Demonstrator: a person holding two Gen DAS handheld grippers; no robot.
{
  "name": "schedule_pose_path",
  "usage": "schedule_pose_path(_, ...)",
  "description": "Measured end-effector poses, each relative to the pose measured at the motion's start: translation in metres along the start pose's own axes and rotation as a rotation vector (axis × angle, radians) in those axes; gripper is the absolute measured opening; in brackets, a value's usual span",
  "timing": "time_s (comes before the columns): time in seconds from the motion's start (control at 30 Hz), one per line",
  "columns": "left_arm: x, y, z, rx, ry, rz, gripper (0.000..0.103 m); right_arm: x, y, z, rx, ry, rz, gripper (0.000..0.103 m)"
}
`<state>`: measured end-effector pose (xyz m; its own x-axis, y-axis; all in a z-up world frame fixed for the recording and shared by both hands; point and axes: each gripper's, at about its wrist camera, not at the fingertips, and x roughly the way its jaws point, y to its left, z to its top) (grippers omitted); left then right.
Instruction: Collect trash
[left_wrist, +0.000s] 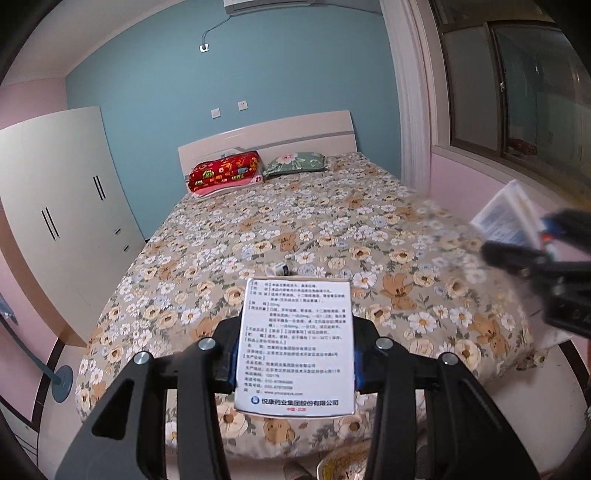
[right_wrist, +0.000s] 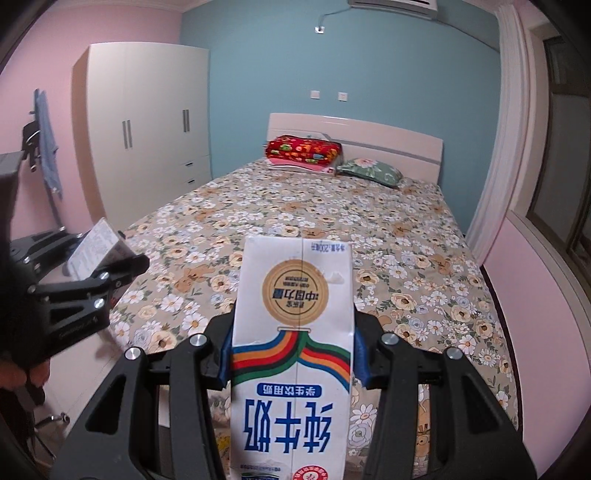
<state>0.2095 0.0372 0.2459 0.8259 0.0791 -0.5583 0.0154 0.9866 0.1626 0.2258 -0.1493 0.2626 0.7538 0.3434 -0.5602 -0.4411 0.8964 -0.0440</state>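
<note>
Now my left gripper (left_wrist: 295, 354) is clamped on a flat white cardboard medicine box (left_wrist: 295, 347), long axis pointing forward beyond the jaws. My right gripper (right_wrist: 293, 354) clamps a tall white milk carton (right_wrist: 293, 332), print upside down, lengthwise between the jaws.

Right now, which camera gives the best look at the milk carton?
The right wrist view: the milk carton fills the centre, upside down, clamped in the right gripper, print readable. The left wrist view shows only a blurred white and blue corner of it at the right edge.
</note>
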Motion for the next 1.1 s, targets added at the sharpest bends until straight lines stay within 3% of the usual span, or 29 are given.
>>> schedule_pose_path(0.43, 0.01, 0.01, -0.101, -0.015, 0.129, -0.031, 0.045, 0.0, 0.023, -0.091, -0.094, 0.077, 0.11, 0.049)
schedule_pose_path(0.8, 0.063, -0.011, -0.209, -0.024, 0.334, -0.124, 0.045, 0.054, 0.051, -0.191, -0.134, 0.24, 0.21, 0.049)
schedule_pose_path(1.1, 0.105, -0.036, -0.274, -0.049, 0.468, -0.204, 0.045, 0.113, 0.066, -0.265, -0.077, 0.397, 0.291, 0.049)
